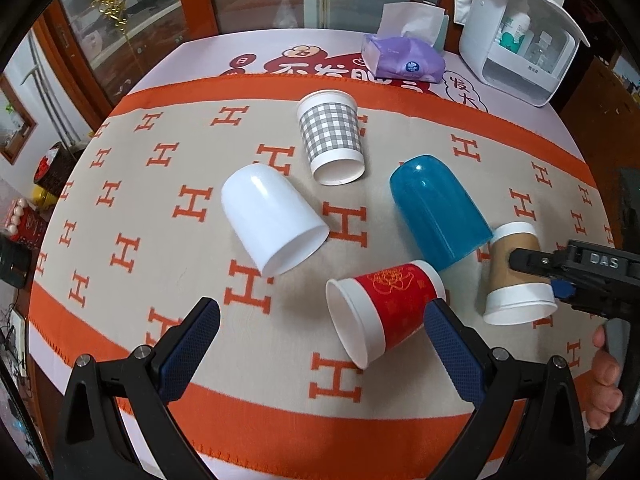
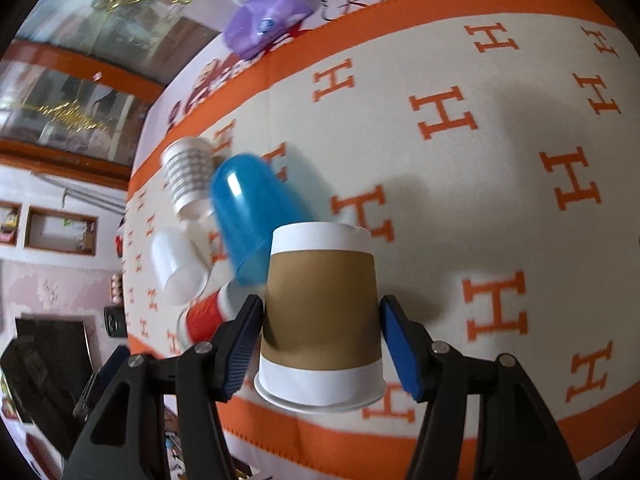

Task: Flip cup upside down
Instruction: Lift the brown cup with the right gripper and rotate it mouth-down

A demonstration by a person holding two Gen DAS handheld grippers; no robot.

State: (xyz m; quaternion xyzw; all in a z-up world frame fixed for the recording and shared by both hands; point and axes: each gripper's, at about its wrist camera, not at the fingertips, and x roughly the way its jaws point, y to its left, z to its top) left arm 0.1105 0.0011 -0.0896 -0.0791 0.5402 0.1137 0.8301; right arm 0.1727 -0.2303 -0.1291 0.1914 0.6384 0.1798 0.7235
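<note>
Left gripper (image 1: 322, 330) was seen spread wide, nothing between its pads, hovering just off the blanket (image 1: 168, 200). The red cup (image 1: 384, 310) was lying on its side just beyond it, mouth turned toward the camera, close to the right-hand pad without clear contact.

Right gripper (image 2: 320, 338) was positioned around the brown cup (image 2: 320, 312); the left pad looked in contact with the wall, a narrow gap was visible at the right pad, so a firm clamp could not be confirmed. The brown cup was found right of the red cup, base pointing away from the right wrist camera, rim nearest it.

The blue cup (image 1: 438, 212) was lying behind the red cup, touching or nearly touching the brown cup. The white cup (image 1: 272, 220) was down left of the red cup, the checked cup (image 1: 332, 138) farther behind it. A purple tissue pack (image 1: 402, 58) and a white storage box (image 1: 520, 40) were noted farthest back.
</note>
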